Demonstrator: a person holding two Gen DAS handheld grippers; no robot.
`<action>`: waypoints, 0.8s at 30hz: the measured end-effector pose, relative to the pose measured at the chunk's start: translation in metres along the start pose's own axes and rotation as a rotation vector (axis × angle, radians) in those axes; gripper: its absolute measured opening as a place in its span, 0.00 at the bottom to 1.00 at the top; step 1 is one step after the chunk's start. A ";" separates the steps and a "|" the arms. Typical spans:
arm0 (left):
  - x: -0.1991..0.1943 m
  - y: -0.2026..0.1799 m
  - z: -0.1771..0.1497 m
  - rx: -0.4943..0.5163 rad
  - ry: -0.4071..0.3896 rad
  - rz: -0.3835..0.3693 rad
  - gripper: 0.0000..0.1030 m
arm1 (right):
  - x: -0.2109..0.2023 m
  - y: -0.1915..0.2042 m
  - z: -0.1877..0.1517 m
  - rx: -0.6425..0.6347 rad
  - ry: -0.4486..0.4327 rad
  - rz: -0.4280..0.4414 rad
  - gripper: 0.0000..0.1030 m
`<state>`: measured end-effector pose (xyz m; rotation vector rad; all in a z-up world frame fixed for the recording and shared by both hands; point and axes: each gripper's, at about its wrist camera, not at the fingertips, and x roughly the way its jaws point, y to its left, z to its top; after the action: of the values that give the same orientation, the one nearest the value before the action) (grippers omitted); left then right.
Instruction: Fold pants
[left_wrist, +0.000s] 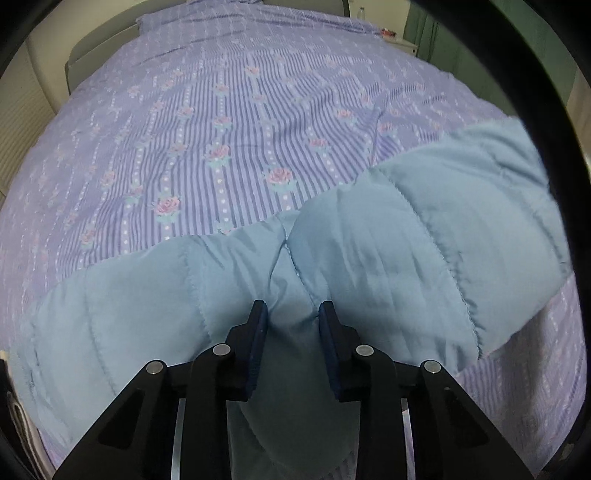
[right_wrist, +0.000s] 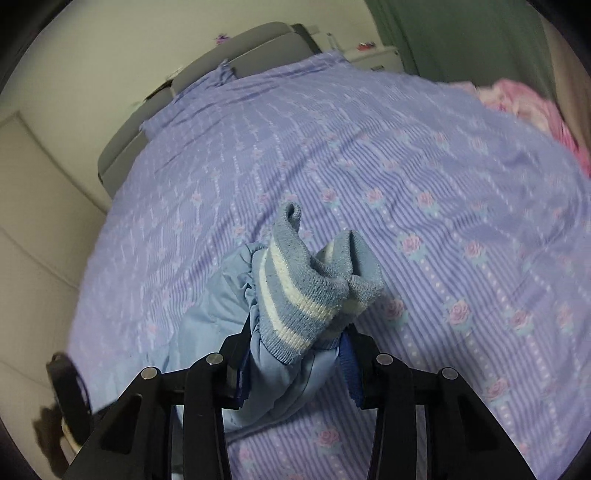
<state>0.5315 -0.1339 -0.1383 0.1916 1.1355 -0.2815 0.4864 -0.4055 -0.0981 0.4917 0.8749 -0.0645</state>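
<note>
Light-blue quilted pants (left_wrist: 406, 240) lie across the near part of a bed, bunched into a ridge in the left wrist view. My left gripper (left_wrist: 291, 314) points down into them, its blue pads closed on a fold of the padded cloth that fills the gap. In the right wrist view my right gripper (right_wrist: 299, 332) is shut on the leg ends, lifted off the bed. The two ribbed cuffs (right_wrist: 306, 288), blue with white stripes, stick up above the fingers and hide the fingertips. The rest of the pants leg (right_wrist: 210, 314) hangs down to the left.
A purple striped bed cover (left_wrist: 240, 129) with rose prints spreads under everything. A grey headboard (right_wrist: 240, 48) stands at the far end, with a white nightstand (left_wrist: 402, 44) beside it. Pink cloth (right_wrist: 528, 107) lies at the bed's far right edge. The wall runs along the left.
</note>
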 end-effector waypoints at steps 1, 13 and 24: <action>0.002 -0.001 0.000 0.008 0.005 0.003 0.28 | 0.001 0.004 0.005 -0.016 -0.002 -0.004 0.40; -0.054 0.026 0.010 -0.057 0.012 -0.005 0.28 | -0.037 0.066 0.007 -0.166 -0.056 -0.083 0.40; -0.170 0.150 -0.061 -0.256 -0.027 0.184 0.45 | -0.071 0.202 -0.034 -0.481 -0.118 -0.181 0.40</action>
<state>0.4598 0.0468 -0.0069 0.0646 1.1073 0.0253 0.4664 -0.2217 0.0148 -0.0414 0.7846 -0.0455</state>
